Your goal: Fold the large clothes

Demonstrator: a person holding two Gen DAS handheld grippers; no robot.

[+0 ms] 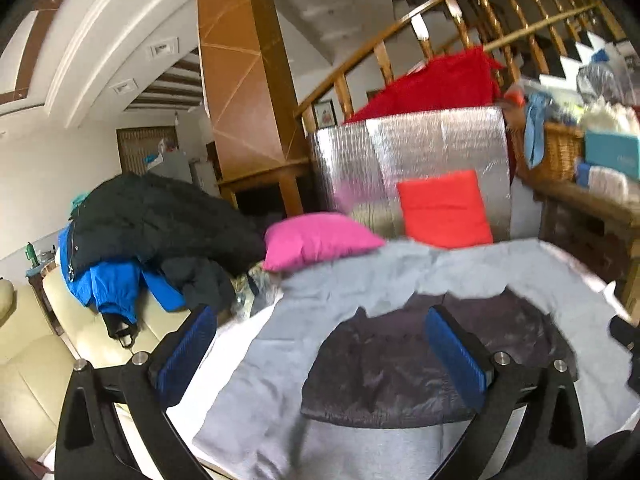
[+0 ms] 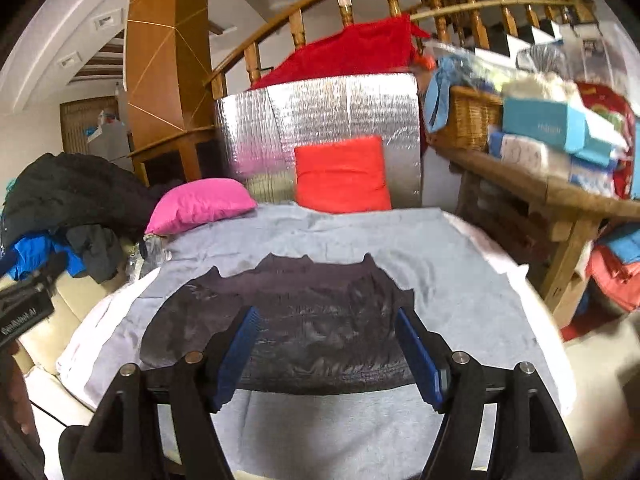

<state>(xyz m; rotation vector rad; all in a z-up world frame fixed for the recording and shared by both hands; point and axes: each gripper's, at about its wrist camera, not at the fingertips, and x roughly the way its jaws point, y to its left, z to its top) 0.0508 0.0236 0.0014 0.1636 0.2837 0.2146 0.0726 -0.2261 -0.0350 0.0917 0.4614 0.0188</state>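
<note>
Grey garment flat (jaws apart)

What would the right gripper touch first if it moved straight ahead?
Probably the dark garment lying on the grey cloth; the open right gripper points at it, though depth is unclear.

Both wrist cameras look forward and slightly down along their open fingers, close above the grey garment. They share the pink pillow, red cushion and staircase railing — the left view apparently sits further left.
</note>
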